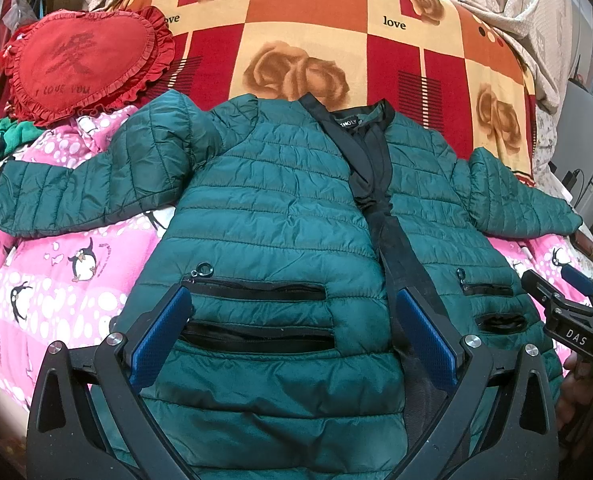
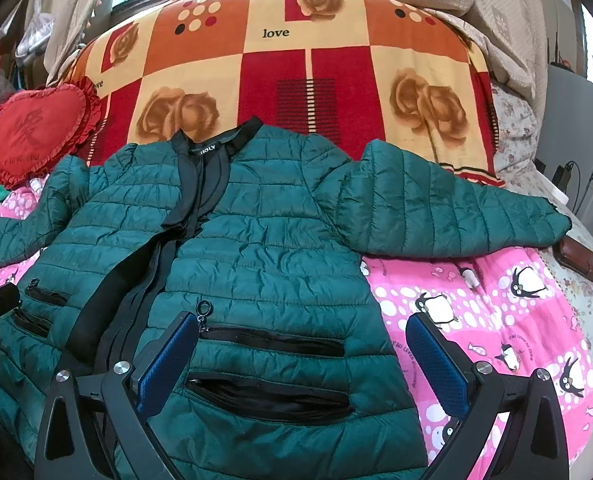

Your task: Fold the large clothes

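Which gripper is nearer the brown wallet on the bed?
Right. The right gripper hovers over the jacket's wallet-side hem, with the wallet ahead to its right. The left gripper is over the jacket's other half, farther away.

Two close wrist views, shared jacket (image 1: 280, 216) front

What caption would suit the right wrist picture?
Open right hand-held gripper poised over a green quilted jacket spread flat on a pink penguin blanket.

obstacles: heart pillow (image 1: 84, 60) far-left, wallet (image 2: 586, 264) right edge | free: rose blanket (image 1: 296, 20)
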### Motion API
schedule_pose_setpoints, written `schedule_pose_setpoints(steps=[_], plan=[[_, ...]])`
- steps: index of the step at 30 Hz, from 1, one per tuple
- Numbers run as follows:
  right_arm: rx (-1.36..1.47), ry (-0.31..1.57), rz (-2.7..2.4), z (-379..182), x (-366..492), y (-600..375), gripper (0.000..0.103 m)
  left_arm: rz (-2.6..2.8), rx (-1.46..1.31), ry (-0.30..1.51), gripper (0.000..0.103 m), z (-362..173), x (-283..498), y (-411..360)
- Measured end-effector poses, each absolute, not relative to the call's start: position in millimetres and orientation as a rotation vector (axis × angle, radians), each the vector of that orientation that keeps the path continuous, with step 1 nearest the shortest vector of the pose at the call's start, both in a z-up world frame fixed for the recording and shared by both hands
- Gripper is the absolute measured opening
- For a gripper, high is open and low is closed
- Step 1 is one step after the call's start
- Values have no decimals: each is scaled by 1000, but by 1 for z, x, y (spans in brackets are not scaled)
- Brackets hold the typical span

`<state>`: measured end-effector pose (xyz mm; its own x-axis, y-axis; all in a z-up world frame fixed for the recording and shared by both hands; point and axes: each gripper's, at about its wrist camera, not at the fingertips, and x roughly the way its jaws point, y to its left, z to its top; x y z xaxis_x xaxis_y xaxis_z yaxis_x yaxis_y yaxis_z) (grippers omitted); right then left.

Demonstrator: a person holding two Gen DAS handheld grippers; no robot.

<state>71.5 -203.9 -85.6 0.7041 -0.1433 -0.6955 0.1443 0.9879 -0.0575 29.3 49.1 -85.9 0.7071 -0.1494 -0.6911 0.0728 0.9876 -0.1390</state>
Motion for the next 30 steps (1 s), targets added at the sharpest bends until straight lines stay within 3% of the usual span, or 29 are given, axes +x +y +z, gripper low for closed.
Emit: schedule_pose_setpoints(steps=[12,18,30], plan=[[-14,740,-142,-77,70,-191,103,-129,-121,774,102,-82,30,49],[3,569,-61,-52,53,-183,103,-129,-130,770,102,-81,30,50],[-21,532,-36,-63,61,-173,103,-124,-161,766,102,-84,27,63]])
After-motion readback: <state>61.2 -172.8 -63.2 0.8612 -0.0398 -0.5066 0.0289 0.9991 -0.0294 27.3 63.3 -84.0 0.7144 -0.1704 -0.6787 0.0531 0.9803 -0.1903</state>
